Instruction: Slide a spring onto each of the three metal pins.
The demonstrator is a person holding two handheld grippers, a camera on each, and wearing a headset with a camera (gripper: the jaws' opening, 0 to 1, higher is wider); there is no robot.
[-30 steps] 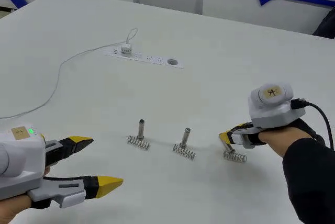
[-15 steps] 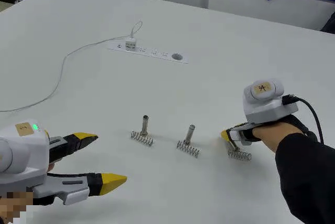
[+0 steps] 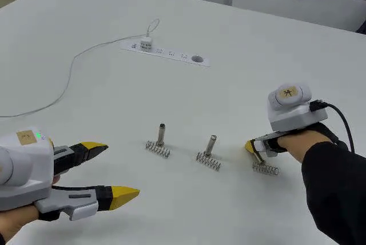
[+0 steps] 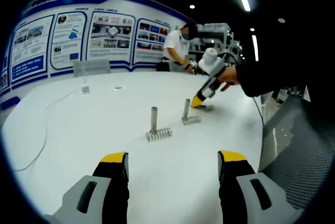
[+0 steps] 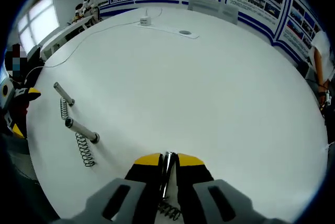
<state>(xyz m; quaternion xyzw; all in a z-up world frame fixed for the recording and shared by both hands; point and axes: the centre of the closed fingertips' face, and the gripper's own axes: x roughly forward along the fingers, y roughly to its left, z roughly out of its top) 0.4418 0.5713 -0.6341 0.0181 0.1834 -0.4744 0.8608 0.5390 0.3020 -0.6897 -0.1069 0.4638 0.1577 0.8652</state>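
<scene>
The right gripper (image 3: pixel 255 147) has its jaws pressed together on the third pin (image 5: pixel 167 167), at the right end of the row on the white counter (image 3: pixel 246 96). This pin runs lengthwise between the jaws, with its tip just past their yellow ends. In the head view it leans rather than stands, but its exact tilt is hard to read. The third spring (image 3: pixel 266 169) lies flat just beside the jaws, with its long axis along the counter.

The left gripper (image 3: pixel 111 169) hovers with its jaws spread and empty, well apart from the row and aimed toward it. The left pin (image 3: pixel 161 133) and middle pin (image 3: pixel 211 143) stand upright, long axes vertical and free ends up. The left spring (image 3: pixel 157 149) and middle spring (image 3: pixel 209 162) lie on their sides at the pins' feet, axes horizontal. No spring is on a pin yet.

The step in hand is judged to be readying the third pin for threading. To do this well, the right gripper should hold the pin steady with one end left bare. The left gripper should pinch the third spring near one end, lightly enough not to crush the coils. It should then turn the spring until its axis lines up with the pin's, and push it straight along that line.
</scene>
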